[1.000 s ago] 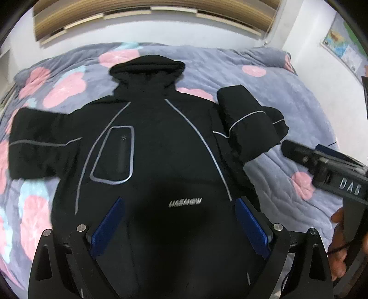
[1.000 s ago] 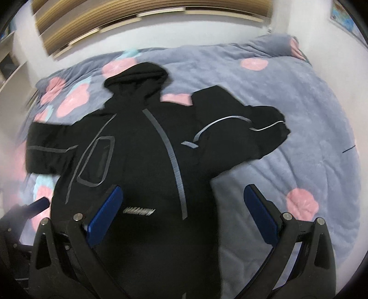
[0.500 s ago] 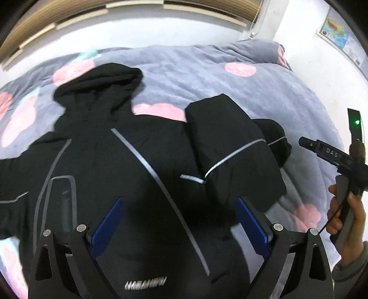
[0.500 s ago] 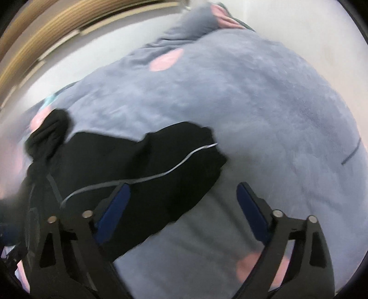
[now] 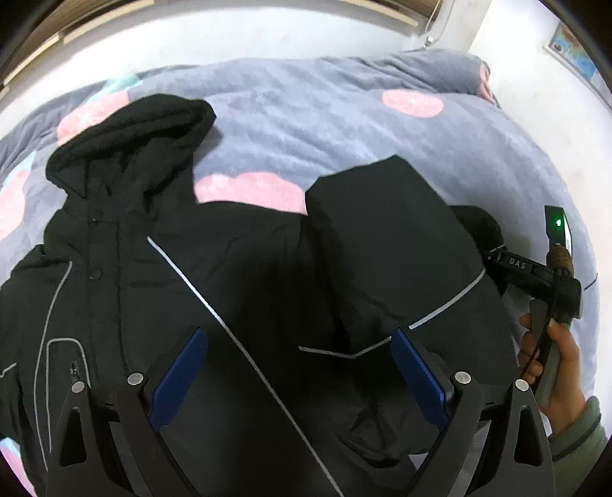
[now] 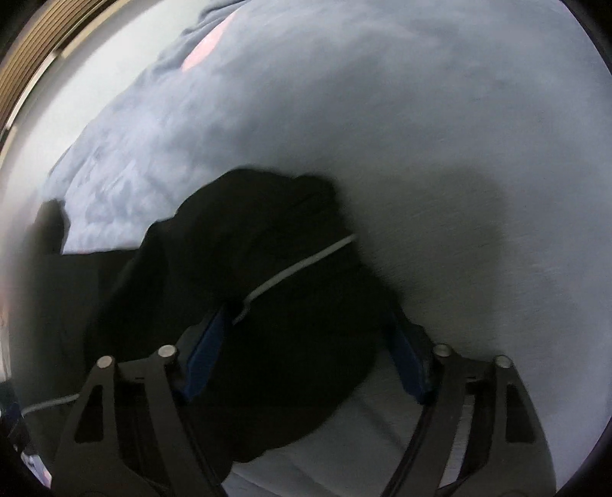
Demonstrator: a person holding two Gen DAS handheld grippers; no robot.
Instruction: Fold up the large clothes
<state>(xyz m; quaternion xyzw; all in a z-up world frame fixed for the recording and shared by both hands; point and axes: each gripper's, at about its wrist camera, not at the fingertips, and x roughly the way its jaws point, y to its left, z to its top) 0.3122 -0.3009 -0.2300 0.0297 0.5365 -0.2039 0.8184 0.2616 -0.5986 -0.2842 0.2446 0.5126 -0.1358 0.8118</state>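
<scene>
Jaws on the left gripper (image 5: 298,376) stand wide apart, hovering empty over the chest of the black jacket (image 5: 214,298). On the right gripper (image 6: 306,355) they are also spread, set either side of the sleeve (image 6: 275,267) end, the blue pads not visibly pressing the cloth. Beyond them, the jacket lies front-up on the bed (image 5: 344,126), its sleeve folded back over the shoulder, grey piping across it. Farther off, the hood (image 5: 134,130) rests toward the wall (image 5: 248,34), on a grey quilt with pink patches.
</scene>
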